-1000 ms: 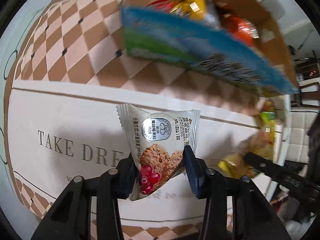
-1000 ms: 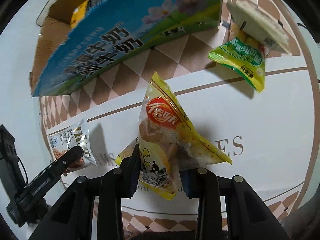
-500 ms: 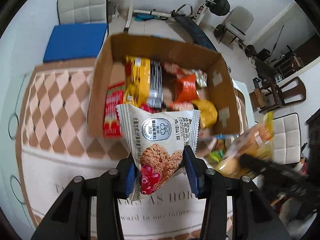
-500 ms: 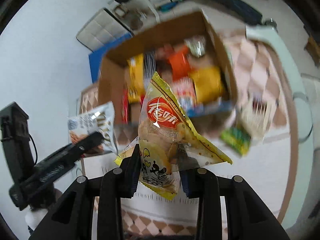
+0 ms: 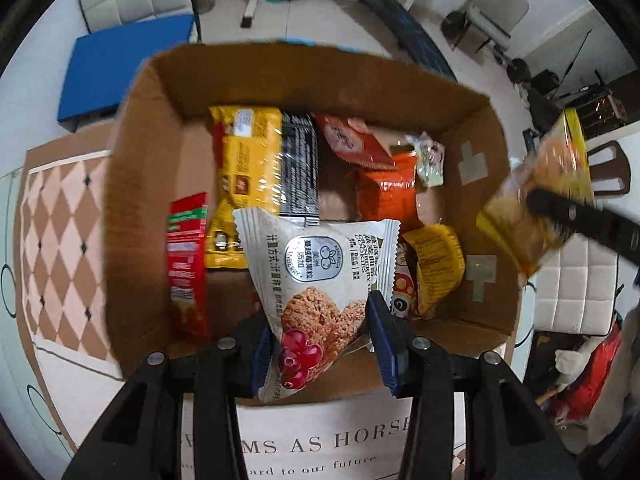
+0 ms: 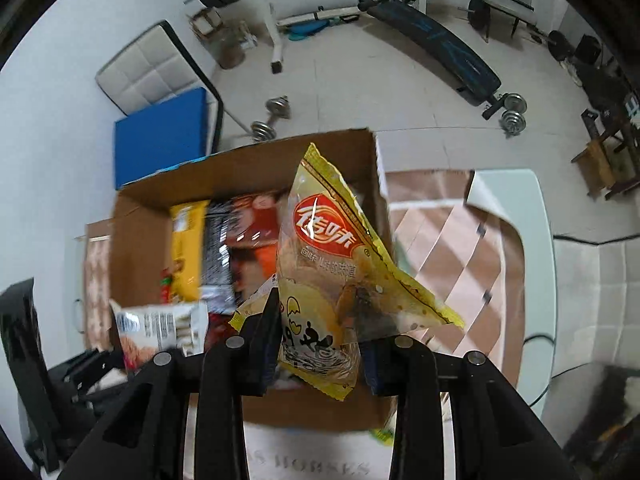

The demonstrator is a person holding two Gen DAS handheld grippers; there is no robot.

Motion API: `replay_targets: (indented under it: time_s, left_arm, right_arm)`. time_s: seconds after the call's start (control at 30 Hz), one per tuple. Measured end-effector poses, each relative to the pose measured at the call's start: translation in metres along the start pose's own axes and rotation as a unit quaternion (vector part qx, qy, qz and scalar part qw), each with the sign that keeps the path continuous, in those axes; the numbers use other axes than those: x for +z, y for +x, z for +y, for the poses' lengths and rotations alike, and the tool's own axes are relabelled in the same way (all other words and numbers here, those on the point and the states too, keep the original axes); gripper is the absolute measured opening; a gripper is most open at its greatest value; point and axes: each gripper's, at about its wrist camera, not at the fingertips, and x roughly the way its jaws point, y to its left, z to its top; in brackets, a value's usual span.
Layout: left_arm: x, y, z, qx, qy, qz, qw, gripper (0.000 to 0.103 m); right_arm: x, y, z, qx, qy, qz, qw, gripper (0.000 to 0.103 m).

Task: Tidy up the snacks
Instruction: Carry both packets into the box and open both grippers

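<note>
White cookie packet (image 5: 320, 280) and yellow snack bag (image 6: 332, 280), each clamped in downward-pointing tongs, stand lengthwise above the cardboard box (image 5: 132, 184).

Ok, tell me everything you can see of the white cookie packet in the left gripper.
The white cookie packet is a sealed, glossy plastic pouch with crimped top corners, a silver oval label, black Chinese print and a picture of oat cookies with red cranberries. It looks puffed and intact. It stands upright, its lower half pinched between the blue pads of the left gripper, which is shut on it. It hangs above the open cardboard box and seems to touch nothing else.
</note>
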Motion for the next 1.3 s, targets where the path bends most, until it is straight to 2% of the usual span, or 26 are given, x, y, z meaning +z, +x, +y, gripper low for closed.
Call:
replay_targets:
  time_s: [0.1, 0.17, 0.2, 0.23, 0.27, 0.3, 0.33, 0.6, 0.8, 1.07, 1.3]
  left_arm:
    - [0.005, 0.019, -0.008, 0.018, 0.010, 0.018, 0.9996, 0.042]
    - [0.007, 0.026, -0.010, 0.030, 0.011, 0.024, 0.9992, 0.042]
    - [0.008, 0.031, -0.011, 0.035, 0.013, 0.029, 0.9989, 0.043]
    - [0.010, 0.035, -0.012, 0.041, 0.013, 0.037, 0.9984, 0.055]
    - [0.011, 0.037, -0.011, 0.046, 0.012, 0.042, 0.9980, 0.064]
    - [0.012, 0.039, -0.011, 0.053, 0.011, 0.043, 0.9976, 0.079]
    - [0.013, 0.037, -0.010, 0.051, 0.010, 0.037, 0.9980, 0.083]
    - [0.011, 0.015, -0.004, 0.057, -0.006, 0.006, 0.9983, 0.084]
    - [0.003, -0.010, -0.001, 0.076, -0.022, -0.036, 0.9962, 0.084]
    - [-0.013, -0.036, -0.005, 0.097, -0.017, -0.088, 0.9913, 0.084]
    - [-0.040, -0.072, -0.011, 0.107, -0.018, -0.143, 0.9838, 0.084]
  right_arm:
    - [0.018, 0.020, -0.002, -0.014, -0.008, 0.011, 1.000, 0.037]
    - [0.026, 0.035, -0.001, -0.008, -0.013, 0.028, 0.999, 0.038]
    - [0.028, 0.042, -0.001, -0.007, -0.014, 0.039, 0.999, 0.047]
    - [0.028, 0.048, 0.000, -0.014, -0.018, 0.049, 0.999, 0.058]
    - [0.027, 0.054, 0.001, -0.022, -0.024, 0.056, 0.998, 0.084]
    - [0.026, 0.058, 0.003, -0.023, -0.029, 0.060, 0.998, 0.091]
    - [0.023, 0.059, 0.004, -0.021, -0.032, 0.062, 0.997, 0.091]
    - [0.005, 0.054, 0.002, -0.012, -0.032, 0.065, 0.997, 0.091]
    - [-0.016, 0.048, 0.004, -0.005, -0.026, 0.063, 0.998, 0.091]
    - [-0.049, 0.030, 0.013, -0.020, -0.033, 0.030, 0.999, 0.094]
    - [-0.076, -0.010, 0.020, -0.027, -0.039, -0.025, 0.999, 0.094]
